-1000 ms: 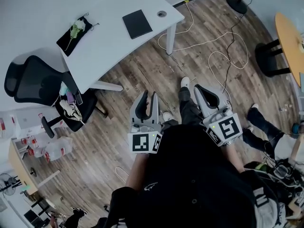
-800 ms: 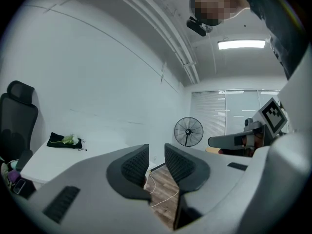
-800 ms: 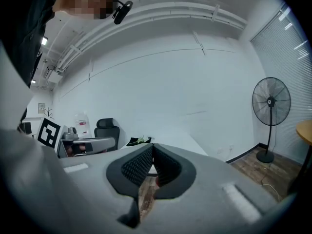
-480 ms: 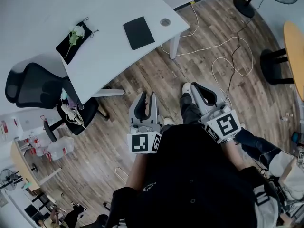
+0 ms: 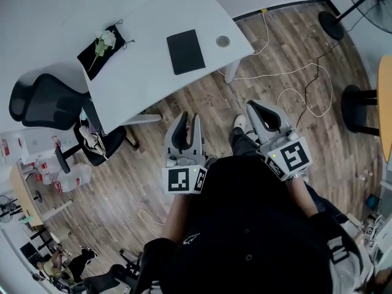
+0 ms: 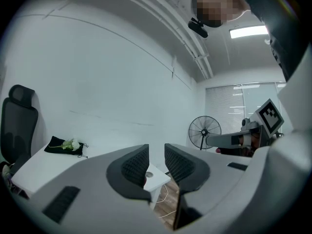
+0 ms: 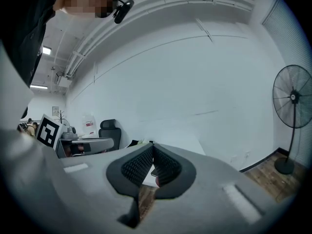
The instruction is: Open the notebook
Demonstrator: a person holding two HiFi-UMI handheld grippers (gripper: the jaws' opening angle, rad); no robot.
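Observation:
The black notebook (image 5: 185, 51) lies closed on the white table (image 5: 141, 66), near its right end. Both grippers are held in the air over the wooden floor, well short of the table. My left gripper (image 5: 187, 129) points at the table with its jaws a narrow gap apart and nothing between them; in the left gripper view (image 6: 156, 156) the table corner (image 6: 157, 178) shows through the gap. My right gripper (image 5: 252, 108) has its jaw tips pressed together, and in the right gripper view (image 7: 152, 148) they also meet, empty.
A black cloth with a white flower (image 5: 101, 43) lies at the table's left, a round grommet (image 5: 223, 41) at its right corner. A black office chair (image 5: 43, 106) stands left of the table. Cables (image 5: 300, 97) trail over the floor, and a fan (image 7: 292, 101) stands at the right.
The table and notebook have slid lower and to the right in the head view as the person moves toward them. Both grippers stay held in front, jaws unchanged.

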